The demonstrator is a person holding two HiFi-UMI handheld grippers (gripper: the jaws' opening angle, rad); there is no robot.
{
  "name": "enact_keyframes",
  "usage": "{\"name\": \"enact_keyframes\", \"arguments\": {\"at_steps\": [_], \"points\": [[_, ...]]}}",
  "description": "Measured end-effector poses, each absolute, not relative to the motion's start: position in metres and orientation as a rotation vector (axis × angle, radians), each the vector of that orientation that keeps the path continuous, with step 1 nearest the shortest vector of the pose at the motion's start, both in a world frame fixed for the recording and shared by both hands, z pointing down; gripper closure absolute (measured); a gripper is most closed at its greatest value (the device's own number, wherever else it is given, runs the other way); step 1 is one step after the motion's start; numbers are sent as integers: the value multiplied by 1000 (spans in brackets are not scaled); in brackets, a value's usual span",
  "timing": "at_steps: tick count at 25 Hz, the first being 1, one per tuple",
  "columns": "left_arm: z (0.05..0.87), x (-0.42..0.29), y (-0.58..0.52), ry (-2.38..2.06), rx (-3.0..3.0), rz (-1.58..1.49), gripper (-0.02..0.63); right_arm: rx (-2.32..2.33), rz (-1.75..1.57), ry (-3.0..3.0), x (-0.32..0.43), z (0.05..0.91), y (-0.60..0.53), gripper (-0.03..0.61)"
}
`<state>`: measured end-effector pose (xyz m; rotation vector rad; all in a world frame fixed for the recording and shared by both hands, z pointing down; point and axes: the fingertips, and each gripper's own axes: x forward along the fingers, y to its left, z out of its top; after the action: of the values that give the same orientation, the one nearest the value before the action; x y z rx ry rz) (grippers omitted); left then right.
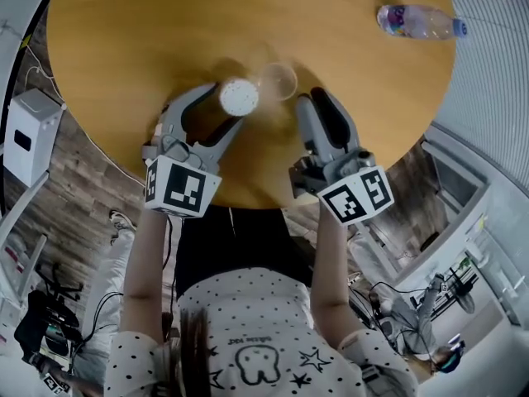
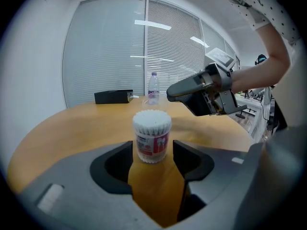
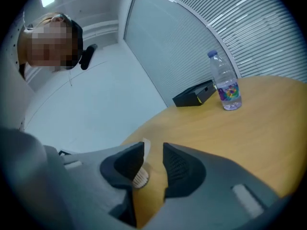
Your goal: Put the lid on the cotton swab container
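Note:
The cotton swab container [image 1: 238, 97] stands upright on the round wooden table [image 1: 124, 40], uncovered, its white swab ends showing. In the left gripper view the container [image 2: 152, 135] sits between the tips of my left gripper [image 2: 152, 150], whose jaws stand wide beside it without clamping it. The clear round lid [image 1: 279, 80] lies on the table just right of the container. My right gripper [image 1: 316, 99] is open a little short of the lid, holding nothing. In the right gripper view its left jaw hides most of the container [image 3: 140, 178], and the gap of the right gripper [image 3: 153, 152] is bare.
A water bottle [image 1: 417, 21] lies at the table's far right; it shows in the gripper views too [image 3: 225, 87]. A black box [image 2: 113, 96] rests at the table's far edge. A white box [image 1: 31, 135] stands on the floor to the left.

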<state>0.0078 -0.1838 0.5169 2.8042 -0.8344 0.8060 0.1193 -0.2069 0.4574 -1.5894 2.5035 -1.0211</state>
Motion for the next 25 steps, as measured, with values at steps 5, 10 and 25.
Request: {"name": "enact_keyframes", "arguments": {"at_steps": [5,10,25], "points": [[520,11,-184,-815,2812,844,342,-1472,-1113,2387,119,460,-213,452],[521,14,-185,-815,2794,899,344,-1436,-1156,2313,123,462,-219,474],[513,18,-192,-835,2817,824,374,-1383,-1165,2341,114,458,-220,477]]}}
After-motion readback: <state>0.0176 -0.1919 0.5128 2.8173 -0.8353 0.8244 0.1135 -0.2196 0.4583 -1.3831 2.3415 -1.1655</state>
